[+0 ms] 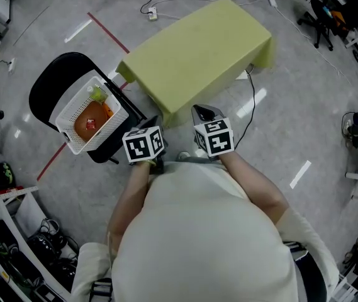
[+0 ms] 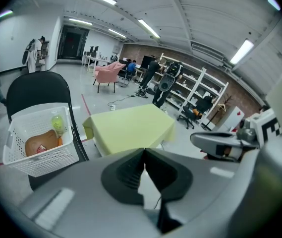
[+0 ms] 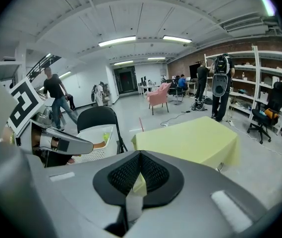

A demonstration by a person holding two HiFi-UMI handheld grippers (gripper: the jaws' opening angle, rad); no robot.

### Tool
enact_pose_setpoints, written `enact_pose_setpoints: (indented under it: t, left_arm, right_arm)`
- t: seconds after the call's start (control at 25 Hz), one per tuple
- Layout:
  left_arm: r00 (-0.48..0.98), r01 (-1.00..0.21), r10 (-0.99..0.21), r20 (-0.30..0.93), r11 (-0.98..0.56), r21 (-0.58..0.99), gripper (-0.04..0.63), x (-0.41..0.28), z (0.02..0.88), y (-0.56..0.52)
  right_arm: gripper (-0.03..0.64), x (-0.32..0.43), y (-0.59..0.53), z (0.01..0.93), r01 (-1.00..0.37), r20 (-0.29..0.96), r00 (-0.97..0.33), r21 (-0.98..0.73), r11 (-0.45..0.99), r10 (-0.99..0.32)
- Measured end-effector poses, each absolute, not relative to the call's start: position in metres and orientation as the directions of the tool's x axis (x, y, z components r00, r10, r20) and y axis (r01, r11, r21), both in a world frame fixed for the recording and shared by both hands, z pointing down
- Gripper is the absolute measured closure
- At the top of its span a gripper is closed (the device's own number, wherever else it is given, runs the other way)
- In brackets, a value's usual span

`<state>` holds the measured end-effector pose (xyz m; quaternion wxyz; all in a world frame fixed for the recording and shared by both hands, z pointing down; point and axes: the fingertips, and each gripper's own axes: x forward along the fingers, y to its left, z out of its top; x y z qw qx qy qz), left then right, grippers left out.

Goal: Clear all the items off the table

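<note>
Yellow-green tabletop [image 1: 197,55] looks bare, so the left tongs [image 2: 143,152] and right tongs [image 3: 140,155], both closed and empty, probably need only check its edges.

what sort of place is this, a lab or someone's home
Most likely a lab or workshop hall, not a home: open shelving along the wall, cables trailing over a tape-marked floor, and ceiling strip lights.

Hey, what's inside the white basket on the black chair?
The white basket holds a brown rounded item with a red mark, a green bottle and something orange. Anything beneath them is covered.
</note>
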<state>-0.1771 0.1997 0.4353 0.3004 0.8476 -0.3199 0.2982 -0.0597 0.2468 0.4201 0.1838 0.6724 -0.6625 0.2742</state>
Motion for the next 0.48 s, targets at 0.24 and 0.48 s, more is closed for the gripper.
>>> enact_pose_setpoints:
  t: [0.24, 0.48]
  left_arm:
    - [0.611, -0.726, -0.365, 0.702, -0.612, 0.314, 0.586, -0.1798, 0.4353, 0.1985]
    - [0.608, -0.731, -0.364, 0.705, -0.604, 0.318, 0.586, -0.1840, 0.4391, 0.1935]
  right_arm:
    - [0.620, -0.0614, 0.2450, 0.4213, -0.992, 0.618, -0.033, -0.118, -0.052, -0.786]
    - [0.620, -0.0644, 0.2398, 0.4219, -0.992, 0.617, -0.031, -0.115, -0.051, -0.787]
